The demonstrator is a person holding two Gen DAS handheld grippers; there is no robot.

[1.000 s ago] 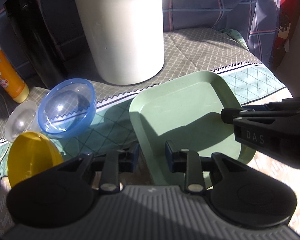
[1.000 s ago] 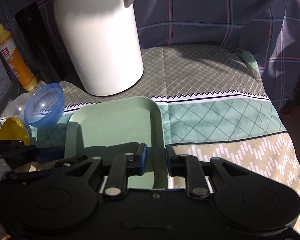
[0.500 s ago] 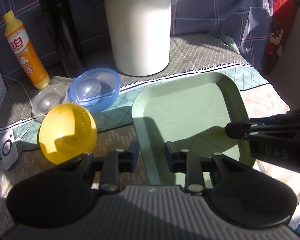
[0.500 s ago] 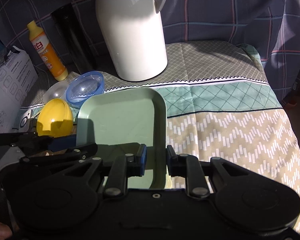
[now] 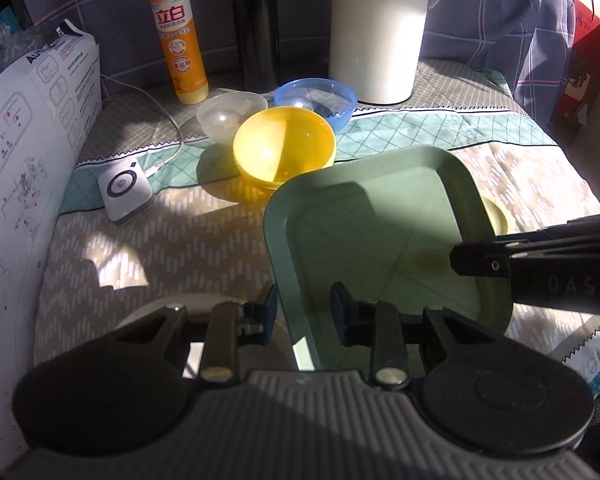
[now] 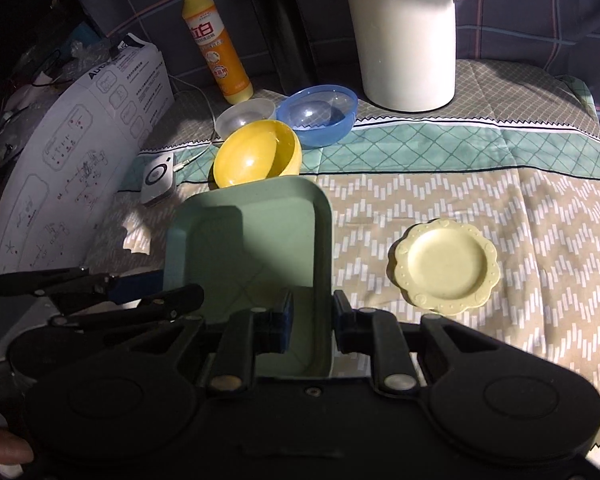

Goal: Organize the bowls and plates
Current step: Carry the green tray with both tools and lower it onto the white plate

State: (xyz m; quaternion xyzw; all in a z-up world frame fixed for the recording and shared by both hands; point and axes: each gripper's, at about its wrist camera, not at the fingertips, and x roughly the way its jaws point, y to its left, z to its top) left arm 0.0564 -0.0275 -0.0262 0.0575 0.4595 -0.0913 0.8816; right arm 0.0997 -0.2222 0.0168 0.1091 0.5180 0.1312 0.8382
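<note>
A square green plate point(image 5: 376, 236) is held off the table by both grippers. My left gripper point(image 5: 303, 312) is shut on its left rim. My right gripper point(image 6: 313, 316) is shut on its right rim point(image 6: 325, 264); the plate also shows in the right wrist view point(image 6: 252, 248). A small scalloped yellow plate point(image 6: 446, 266) lies on the cloth to the right, and part of it peeks from under the green plate point(image 5: 496, 214). A yellow bowl point(image 5: 284, 148), a blue bowl point(image 5: 316, 98) and a clear bowl point(image 5: 230, 114) stand grouped behind the green plate.
A tall white jug point(image 6: 406, 32), a black flask point(image 5: 256, 20) and an orange bottle point(image 5: 178, 36) stand at the back. A white box point(image 5: 24, 152) lines the left side. A small white device point(image 5: 126, 190) with a cable lies on the cloth.
Both grippers have pulled back toward me and risen with the green plate between them. The bowls and bottle have come fully into view, and the small yellow plate now shows.
</note>
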